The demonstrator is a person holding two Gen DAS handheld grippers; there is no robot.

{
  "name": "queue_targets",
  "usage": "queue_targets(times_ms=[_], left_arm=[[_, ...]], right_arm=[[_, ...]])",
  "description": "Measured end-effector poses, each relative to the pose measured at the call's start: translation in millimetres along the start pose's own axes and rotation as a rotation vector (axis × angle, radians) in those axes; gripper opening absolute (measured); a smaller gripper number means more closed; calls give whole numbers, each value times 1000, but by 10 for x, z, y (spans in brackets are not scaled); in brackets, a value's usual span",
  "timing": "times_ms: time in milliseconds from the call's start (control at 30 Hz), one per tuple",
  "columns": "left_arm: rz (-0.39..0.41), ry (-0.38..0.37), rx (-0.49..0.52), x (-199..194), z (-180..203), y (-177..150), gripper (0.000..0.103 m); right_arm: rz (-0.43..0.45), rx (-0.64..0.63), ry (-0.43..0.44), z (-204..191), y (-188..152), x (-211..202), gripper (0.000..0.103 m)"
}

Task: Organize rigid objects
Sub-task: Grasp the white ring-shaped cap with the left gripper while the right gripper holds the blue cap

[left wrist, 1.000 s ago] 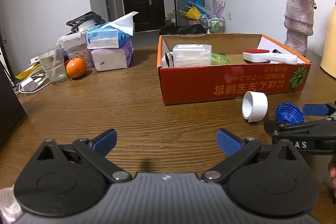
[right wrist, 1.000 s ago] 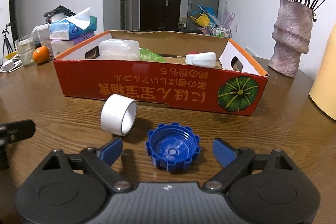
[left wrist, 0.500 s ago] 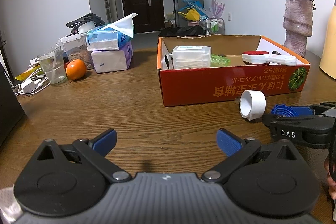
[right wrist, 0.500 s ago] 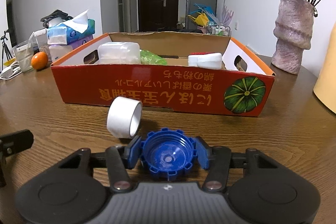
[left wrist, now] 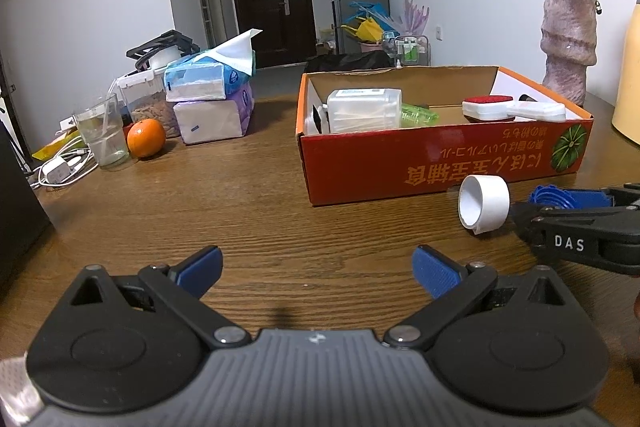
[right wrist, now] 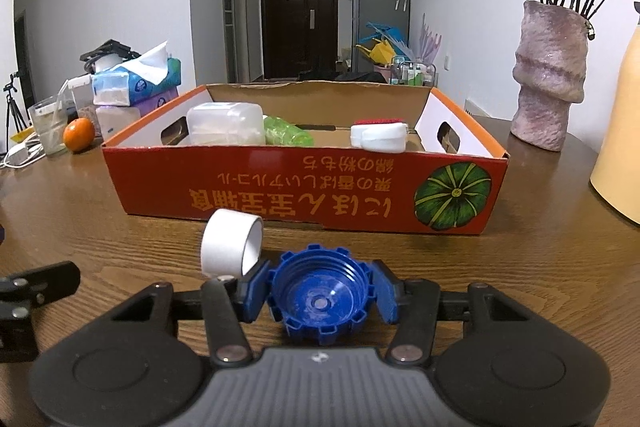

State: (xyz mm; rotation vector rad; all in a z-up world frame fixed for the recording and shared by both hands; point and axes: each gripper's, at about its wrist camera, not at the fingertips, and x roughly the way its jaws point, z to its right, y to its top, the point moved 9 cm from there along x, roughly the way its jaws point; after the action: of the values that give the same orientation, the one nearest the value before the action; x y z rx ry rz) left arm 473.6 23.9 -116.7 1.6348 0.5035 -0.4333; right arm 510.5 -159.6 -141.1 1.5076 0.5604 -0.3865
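My right gripper (right wrist: 320, 297) is shut on a blue ridged cap (right wrist: 319, 301), open side up, held just above the wooden table. It also shows at the right of the left wrist view (left wrist: 568, 201). A white ring (right wrist: 231, 247) lies on its side just left of the cap, in front of the red cardboard box (right wrist: 304, 193). The box holds a clear plastic container (right wrist: 226, 129), a green item (right wrist: 286, 137) and a white and red brush (right wrist: 378, 137). My left gripper (left wrist: 318, 269) is open and empty, low over the table, left of the ring (left wrist: 483, 203).
Tissue packs (left wrist: 212, 99), an orange (left wrist: 146, 138), a glass (left wrist: 103, 135) and cables (left wrist: 60, 169) stand at the far left. A pink vase (right wrist: 550, 83) and a yellow object (right wrist: 618, 155) stand right of the box.
My right gripper closed on the blue cap and has lifted it slightly, moving nearer the box. The left gripper has stayed open and nearly still.
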Motion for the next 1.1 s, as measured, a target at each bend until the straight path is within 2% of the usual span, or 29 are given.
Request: queue_targets(times_ms=[300, 1100], left_arm=[[-4, -5, 0, 16, 185, 17, 103], [-23, -35, 24, 169, 1120, 118, 103]], right_arm=[[27, 17, 7, 147, 40, -84, 53], [69, 60, -1, 960, 149, -163, 53]])
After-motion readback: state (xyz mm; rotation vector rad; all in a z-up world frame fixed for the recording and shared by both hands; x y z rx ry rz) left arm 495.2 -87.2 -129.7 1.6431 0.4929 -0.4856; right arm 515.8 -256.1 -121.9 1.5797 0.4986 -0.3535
